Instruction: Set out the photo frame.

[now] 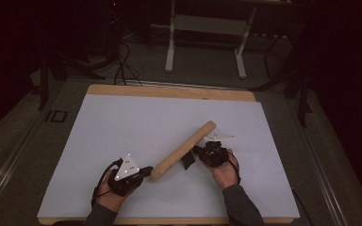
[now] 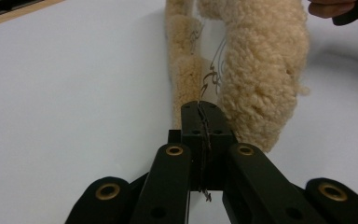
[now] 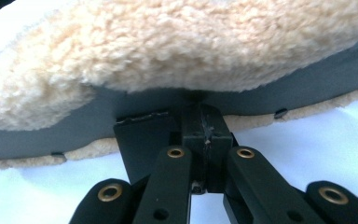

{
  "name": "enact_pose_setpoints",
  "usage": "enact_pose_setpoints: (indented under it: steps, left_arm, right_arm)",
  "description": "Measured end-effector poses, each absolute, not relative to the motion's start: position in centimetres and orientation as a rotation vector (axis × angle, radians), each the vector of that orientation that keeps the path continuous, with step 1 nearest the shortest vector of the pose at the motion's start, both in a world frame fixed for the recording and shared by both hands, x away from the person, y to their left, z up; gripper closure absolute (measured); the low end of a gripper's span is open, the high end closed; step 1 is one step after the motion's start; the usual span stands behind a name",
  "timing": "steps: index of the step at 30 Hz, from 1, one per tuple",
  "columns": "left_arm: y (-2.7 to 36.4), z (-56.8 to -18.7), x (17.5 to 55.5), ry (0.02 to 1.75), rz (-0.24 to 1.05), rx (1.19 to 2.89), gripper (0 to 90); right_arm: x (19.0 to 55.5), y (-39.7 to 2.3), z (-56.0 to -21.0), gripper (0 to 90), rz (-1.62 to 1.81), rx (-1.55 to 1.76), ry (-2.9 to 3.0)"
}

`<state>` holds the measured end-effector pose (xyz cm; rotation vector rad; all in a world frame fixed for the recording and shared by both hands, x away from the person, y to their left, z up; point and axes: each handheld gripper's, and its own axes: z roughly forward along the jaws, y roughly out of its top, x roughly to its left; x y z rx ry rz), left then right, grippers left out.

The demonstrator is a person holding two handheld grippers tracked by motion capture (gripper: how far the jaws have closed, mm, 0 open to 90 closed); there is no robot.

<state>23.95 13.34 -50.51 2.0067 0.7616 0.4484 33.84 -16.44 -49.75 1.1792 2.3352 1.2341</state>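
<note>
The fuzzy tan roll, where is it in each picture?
High view: the fuzzy tan fleece roll lies slantwise in the middle of the white table, between the two grippers.
Left gripper view: top middle, running up from the shut black jaws.
Right gripper view: across the top, above the shut jaws.
Shared landmark: the white table under it.

The bench (image 1: pixel 122 127) lies open across its far and left parts, so a hand could pass freely there. The one obstacle is the fleece roll (image 1: pixel 184 149), lying slantwise between the left hand-held gripper (image 1: pixel 145 173) and the right hand-held gripper (image 1: pixel 195 151), barring the straight way between them. Right of the roll the surface is bare to the edge.
</note>
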Motion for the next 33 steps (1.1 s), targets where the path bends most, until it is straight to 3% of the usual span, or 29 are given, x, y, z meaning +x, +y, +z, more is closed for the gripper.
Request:
enact_pose_setpoints:
  steps: [33]
  left_arm:
    - [11.2, -50.8, 23.4, 0.699, 0.408, 2.018, 90.0]
  right_arm:
    - [33.3, -14.8, -49.5, 90.0, 1.291, 1.133, 2.379]
